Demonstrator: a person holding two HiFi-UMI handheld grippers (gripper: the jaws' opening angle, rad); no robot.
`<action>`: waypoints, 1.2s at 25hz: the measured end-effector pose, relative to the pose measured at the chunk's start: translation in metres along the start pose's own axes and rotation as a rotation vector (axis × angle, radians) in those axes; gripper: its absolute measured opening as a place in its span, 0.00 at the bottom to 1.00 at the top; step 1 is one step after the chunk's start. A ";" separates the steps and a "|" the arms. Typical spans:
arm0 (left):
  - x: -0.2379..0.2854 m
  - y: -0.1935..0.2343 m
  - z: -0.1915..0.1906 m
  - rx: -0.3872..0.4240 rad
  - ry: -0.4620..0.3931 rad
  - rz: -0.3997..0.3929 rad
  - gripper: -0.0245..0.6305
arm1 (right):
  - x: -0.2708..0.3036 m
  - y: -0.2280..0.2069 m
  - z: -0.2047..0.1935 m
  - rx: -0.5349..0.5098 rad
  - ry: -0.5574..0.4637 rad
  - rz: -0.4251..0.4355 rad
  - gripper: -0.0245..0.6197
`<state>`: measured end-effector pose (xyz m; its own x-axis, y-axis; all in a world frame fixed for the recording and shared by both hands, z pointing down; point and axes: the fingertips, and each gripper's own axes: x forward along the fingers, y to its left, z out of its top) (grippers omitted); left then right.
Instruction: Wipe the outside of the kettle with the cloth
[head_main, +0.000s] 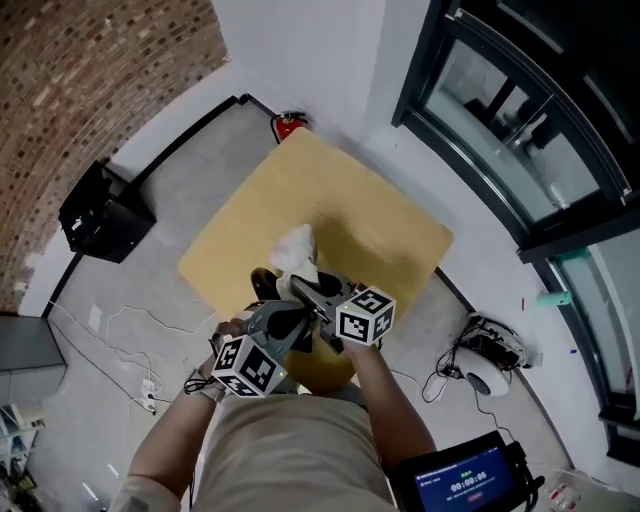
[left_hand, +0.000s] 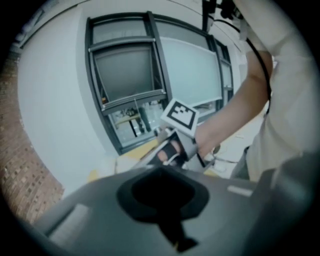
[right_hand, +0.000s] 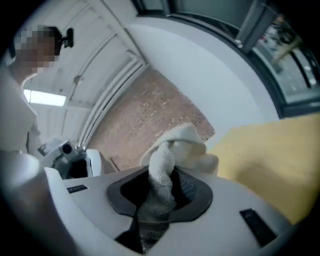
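The right gripper (right_hand: 157, 200), fingers pinched on the white cloth (right_hand: 172, 150), hangs over the counter (head_main: 380, 230) at 1 o'clock of the kettle (head_main: 264, 284), half hidden by both grippers; left gripper (left_hand: 172, 227) fingers closed, empty; fire extinguisher (head_main: 289, 125) at 12 o'clock.

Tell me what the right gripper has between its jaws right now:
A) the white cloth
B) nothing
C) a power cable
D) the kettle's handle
A: in the right gripper view the right gripper has its jaws closed on the white cloth, which runs up between them and bunches out beyond the tips, in front of the yellow table.
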<state>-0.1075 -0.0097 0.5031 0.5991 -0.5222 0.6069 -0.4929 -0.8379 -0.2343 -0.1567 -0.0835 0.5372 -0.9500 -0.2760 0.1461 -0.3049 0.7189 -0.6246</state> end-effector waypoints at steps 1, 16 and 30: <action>0.000 0.001 0.000 0.006 -0.005 0.009 0.03 | 0.006 -0.002 -0.002 -0.031 0.026 0.018 0.21; -0.007 0.013 -0.004 0.010 -0.016 0.095 0.06 | -0.083 0.049 -0.159 0.423 0.401 0.101 0.21; 0.011 0.049 -0.010 -0.220 0.120 0.203 0.04 | -0.077 0.045 -0.096 0.739 -0.068 0.117 0.21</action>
<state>-0.1311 -0.0553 0.5060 0.4025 -0.6419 0.6527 -0.7270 -0.6574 -0.1982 -0.1038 0.0315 0.5716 -0.9599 -0.2799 0.0145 -0.0548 0.1368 -0.9891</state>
